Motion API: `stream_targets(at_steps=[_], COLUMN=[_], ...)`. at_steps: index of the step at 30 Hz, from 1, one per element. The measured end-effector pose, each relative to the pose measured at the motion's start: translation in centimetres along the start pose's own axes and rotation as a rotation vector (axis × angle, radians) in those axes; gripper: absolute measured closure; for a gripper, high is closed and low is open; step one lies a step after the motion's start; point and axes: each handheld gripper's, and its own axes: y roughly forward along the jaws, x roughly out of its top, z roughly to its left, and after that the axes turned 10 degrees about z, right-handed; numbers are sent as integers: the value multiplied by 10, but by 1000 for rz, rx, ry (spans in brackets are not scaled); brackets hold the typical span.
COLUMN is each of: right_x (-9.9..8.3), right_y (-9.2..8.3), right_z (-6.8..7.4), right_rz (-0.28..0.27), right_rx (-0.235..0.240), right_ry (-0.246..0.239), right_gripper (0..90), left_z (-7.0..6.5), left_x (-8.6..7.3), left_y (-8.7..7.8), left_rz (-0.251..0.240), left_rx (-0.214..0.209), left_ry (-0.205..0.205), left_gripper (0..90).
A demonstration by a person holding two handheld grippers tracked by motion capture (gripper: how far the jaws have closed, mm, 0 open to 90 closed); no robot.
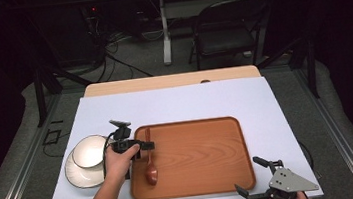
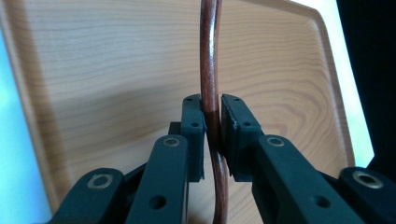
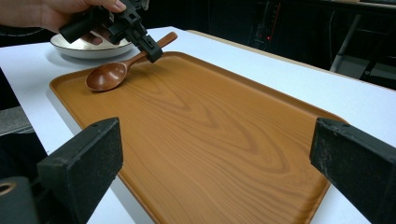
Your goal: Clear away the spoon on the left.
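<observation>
Your left gripper (image 1: 147, 145) has its fingers (image 2: 194, 126) clenched on the handle of the wooden spoon (image 1: 150, 164), which lies at the left edge of the wooden tray (image 1: 213, 176). Your right gripper (image 1: 256, 175) hovers at the table's (image 1: 189, 100) near right corner, fingers (image 3: 84, 163) spread wide, grasping nothing.

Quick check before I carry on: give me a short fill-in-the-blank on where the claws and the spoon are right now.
1. The left claw is shut on the ____ of the wooden spoon.
2. The spoon's bowl rests on the wooden ____.
3. The right claw is ____, holding nothing.
4. Left of the tray, a white bowl sits on a ____.

Missing words: handle; tray; open; plate
</observation>
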Motion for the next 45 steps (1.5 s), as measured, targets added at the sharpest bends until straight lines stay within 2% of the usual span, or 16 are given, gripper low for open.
stream_targets(at_steps=[12,20,21,22,24,25,27,28,29,31,32,33,34,35,36,45], right_x=[0,0,1,0,0,0,0,0,0,1,0,0,0,0,0,0], right_y=[1,1,1,1,1,1,1,1,1,1,0,0,0,0,0,0], right_z=[1,1,1,0,1,1,1,1,1,1,1,1,0,0,0,0], right_rz=[-1,-4,-4,-4,-4,-4,-2,-1,-1,-4,-3,-3,-2,-3,-3,-2], right_rx=[3,2,1,1,1,1,0,1,2,2,2,2,1,1,1,2], right_ry=[-1,-2,-2,-1,1,1,1,0,1,-3,-1,-1,2,0,-1,0], right_gripper=[26,26,26,26,26,26,26,26,26,26,26,26,26,26,26,26], left_z=[2,2,1,1,-2,-2,-7,-7,-11,-13,-15,-15,-17,-20,-20,-26], left_x=[-1,-2,-2,-2,-3,-3,-3,-3,-3,-3,-3,-3,-3,-3,-3,-3], left_y=[-1,-3,-3,-4,-4,-4,-5,-5,-4,-4,-4,-4,-3,-3,-2,0], left_rz=[1,-1,2,1,-10,-10,-13,-13,-24,-32,-29,-29,-32,-32,-30,-37], left_rx=[22,58,75,89,138,138,186,186,223,235,273,273,293,332,348,376], left_ry=[-8,-2,3,7,17,17,47,47,62,67,90,90,102,123,134,166], left_gripper=[757,680,680,642,604,584,545,508,493,479,466,465,459,452,451,444])
